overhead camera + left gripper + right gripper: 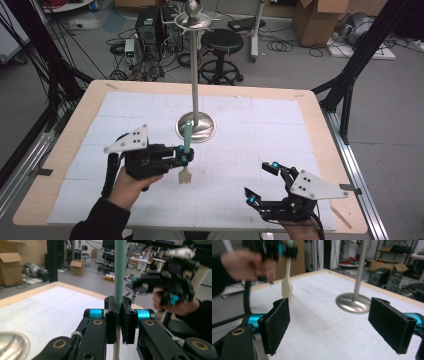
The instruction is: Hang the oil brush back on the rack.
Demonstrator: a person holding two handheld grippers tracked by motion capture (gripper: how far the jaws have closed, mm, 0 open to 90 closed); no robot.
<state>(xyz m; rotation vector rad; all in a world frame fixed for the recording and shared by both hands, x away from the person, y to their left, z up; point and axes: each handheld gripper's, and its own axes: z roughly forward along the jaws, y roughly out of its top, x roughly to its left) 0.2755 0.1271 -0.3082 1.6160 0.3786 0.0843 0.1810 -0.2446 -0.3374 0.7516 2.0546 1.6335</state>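
Clamping spatula handle between left gripper fingers | right gripper fingers wide apart, empty

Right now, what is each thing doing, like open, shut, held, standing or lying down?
Left gripper: shut, its fingers clamped on the spatula's handle.
Spatula: held upright above the table, green handle up, wooden blade down.
Right gripper: open wide, nothing between its fingers.
Metal stand: standing upright on its round base, nothing hanging on its top hooks.
Table: covered with a white mat.
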